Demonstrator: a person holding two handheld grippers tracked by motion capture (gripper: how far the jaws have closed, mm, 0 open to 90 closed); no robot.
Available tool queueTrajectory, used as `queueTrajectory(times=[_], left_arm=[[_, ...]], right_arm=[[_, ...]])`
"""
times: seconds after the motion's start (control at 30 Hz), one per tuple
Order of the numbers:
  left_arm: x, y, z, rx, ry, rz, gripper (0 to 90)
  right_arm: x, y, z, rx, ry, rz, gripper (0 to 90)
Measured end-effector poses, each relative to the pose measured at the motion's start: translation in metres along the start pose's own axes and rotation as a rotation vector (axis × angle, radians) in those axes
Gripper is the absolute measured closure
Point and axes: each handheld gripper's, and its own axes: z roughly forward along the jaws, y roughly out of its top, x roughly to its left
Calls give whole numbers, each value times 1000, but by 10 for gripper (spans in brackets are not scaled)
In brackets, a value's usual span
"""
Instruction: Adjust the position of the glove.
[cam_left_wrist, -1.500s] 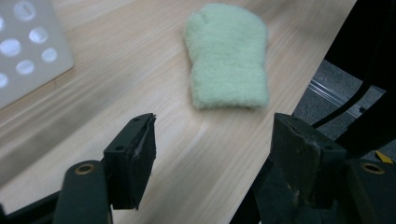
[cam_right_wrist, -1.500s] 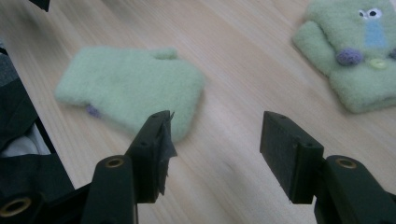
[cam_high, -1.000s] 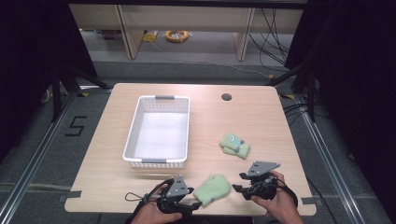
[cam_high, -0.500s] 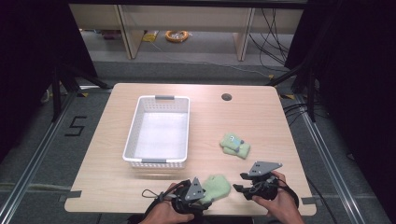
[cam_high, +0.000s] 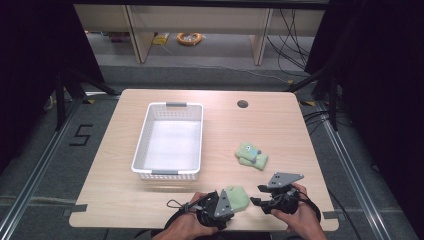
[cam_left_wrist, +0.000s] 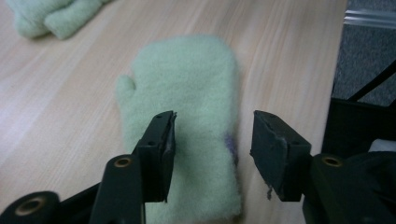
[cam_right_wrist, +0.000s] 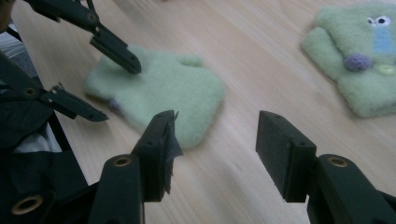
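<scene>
While the left gripper (cam_high: 226, 200) hovers low over the near edge of the table (cam_high: 120, 200), its two black jaws stand apart, one on either side of the cuff end of a pale green mitten (cam_left_wrist: 187, 107). They have just eased a little wider after closing in, and the pads press on nothing; the wool lies flat between and beneath them. From the left gripper view the mitten stretches away from the jaws, thumb sticking out to one side and a small purple spot near the cuff. Just beside it, the right gripper (cam_high: 260, 201) sits in the person's right hand (cam_high: 295, 215), jaws parted and empty over bare wood, pointed toward the mitten's rounded tip. In the right gripper view, the left gripper's jaws (cam_right_wrist: 105, 74) straddle the mitten's far end. Farther up the table, clear of both hands, lies a second green mitten (cam_high: 251, 155), folded over, with eyes, a blue nose and buttons sewn on. To its left, well apart, stands a white slotted basket (cam_high: 142, 140). A round hole (cam_high: 242, 104) marks the tabletop beyond.
</scene>
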Motion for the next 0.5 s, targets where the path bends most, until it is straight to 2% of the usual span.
queueTrajectory(times=[0.07, 0.1, 0.13, 0.17, 0.2, 0.23, 0.27, 0.3, 0.37, 0.4, 0.47, 0.5], left_arm=[[1, -1, 4, 2, 4, 17, 519], [2, -1, 5, 10, 11, 11, 544], [2, -1, 5, 4, 11, 4, 570], [4, 0, 5, 10, 14, 24, 596], [4, 0, 5, 2, 9, 8, 640], [7, 0, 4, 8, 12, 21, 674], [7, 0, 3, -3, 0, -11, 706], [9, 0, 2, -11, -8, -14, 745], [15, 1, -2, -33, -54, -72, 775], [20, 1, -4, -47, -88, -103, 781], [27, 3, -9, -96, -169, -230, 785], [30, 3, -12, -115, -210, -277, 787]], right_arm=[[-1, -1, 0, -23, -6, 22, 483], [-3, -1, -2, -3, -4, 11, 483], [-4, -2, -2, -6, -10, 13, 483], [-4, -2, -1, -22, -9, 15, 483], [-4, -2, -2, -13, -4, 14, 483], [-4, -2, -2, -14, -4, 14, 483], [-4, -2, -2, -16, -4, 15, 483], [-5, -2, -2, -17, -7, 10, 483], [-3, -2, -4, -8, -4, 37, 483], [-5, -2, -4, -10, -5, 20, 483], [-7, -2, -6, -18, -10, 24, 483], [-8, -3, -6, -33, -13, 33, 483]])
